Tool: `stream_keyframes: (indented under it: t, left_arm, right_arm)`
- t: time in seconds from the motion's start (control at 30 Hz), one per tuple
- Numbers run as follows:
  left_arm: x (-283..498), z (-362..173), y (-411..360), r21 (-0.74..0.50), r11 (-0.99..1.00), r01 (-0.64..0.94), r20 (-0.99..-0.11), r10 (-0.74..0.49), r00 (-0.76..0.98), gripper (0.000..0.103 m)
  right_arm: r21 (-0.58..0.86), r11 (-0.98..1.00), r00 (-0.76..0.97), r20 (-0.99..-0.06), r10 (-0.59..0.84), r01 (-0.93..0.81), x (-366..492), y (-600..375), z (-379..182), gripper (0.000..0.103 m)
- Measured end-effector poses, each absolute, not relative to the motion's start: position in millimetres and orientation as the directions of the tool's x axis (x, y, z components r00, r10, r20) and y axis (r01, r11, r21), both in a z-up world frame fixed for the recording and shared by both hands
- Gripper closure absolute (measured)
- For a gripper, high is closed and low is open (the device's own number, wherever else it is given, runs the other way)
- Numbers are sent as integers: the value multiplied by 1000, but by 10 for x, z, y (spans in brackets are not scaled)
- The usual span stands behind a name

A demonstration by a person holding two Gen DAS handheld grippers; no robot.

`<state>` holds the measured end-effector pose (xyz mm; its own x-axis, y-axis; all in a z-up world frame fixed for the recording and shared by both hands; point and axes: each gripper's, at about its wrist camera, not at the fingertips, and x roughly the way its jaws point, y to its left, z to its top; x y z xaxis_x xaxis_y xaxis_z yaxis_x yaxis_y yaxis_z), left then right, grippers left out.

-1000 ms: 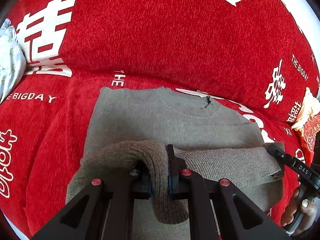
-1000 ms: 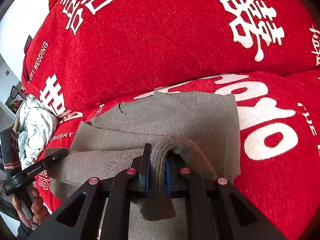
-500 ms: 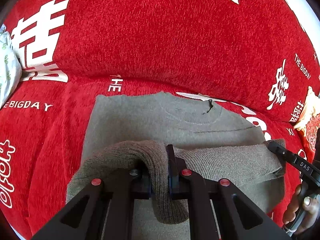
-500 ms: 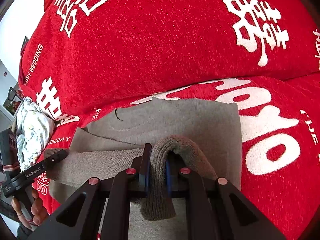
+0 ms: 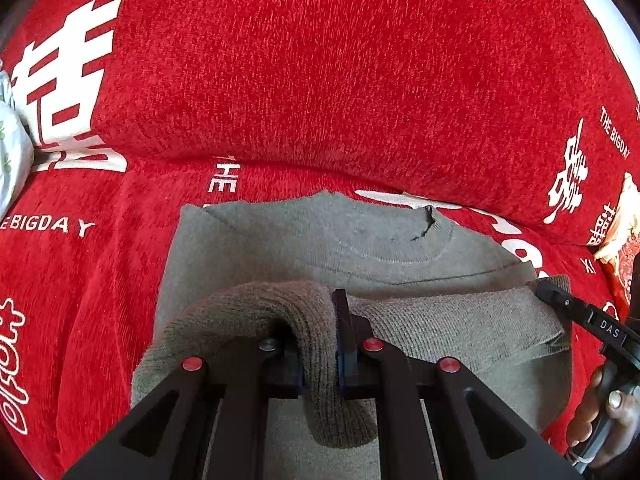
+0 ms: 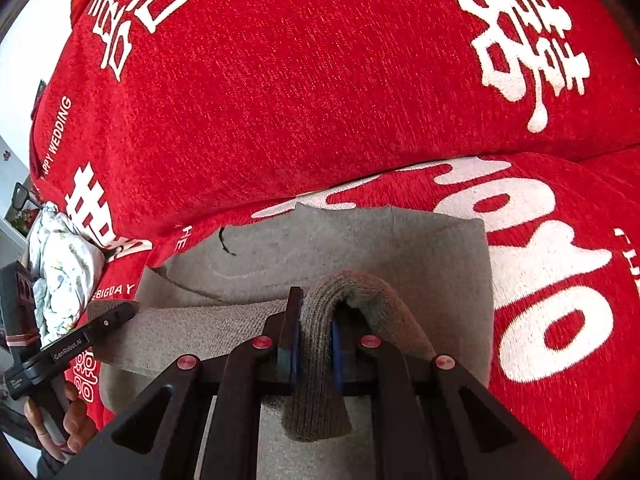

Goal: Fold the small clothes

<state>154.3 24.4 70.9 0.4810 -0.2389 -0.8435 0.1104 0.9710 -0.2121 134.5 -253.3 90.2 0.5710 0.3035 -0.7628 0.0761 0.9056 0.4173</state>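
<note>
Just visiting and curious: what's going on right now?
Left gripper and right gripper both clamped on the sweater's bottom edge, lifted over its body. Sofa underneath. Nothing blocking.

Sweater: grey knit, ribbed, matt. Sofa cover: red chenille-like cloth, fuzzy. Grippers: matt black plastic.

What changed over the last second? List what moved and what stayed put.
Both grippers carried the ribbed hem of the grey sweater forward toward the collar, covering slightly more of the body. Nothing was grasped or released: left gripper and right gripper jaws stay clamped on the hem. The red sofa cover is unchanged.
</note>
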Motion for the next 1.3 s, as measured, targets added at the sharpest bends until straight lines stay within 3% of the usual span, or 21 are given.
stream_keyframes:
  t: [1.07, 1.3]
  left_arm:
    - [2029, 240, 197, -218, 971, 97, -889, -239, 391, 89]
    - [2063, 204, 239, -253, 963, 90, -892, -268, 364, 88]
  right_arm:
    - [409, 906, 506, -807, 306, 105, 1746, -2592, 502, 89]
    - [445, 888, 502, -797, 334, 115, 1763, -2606, 474, 78]
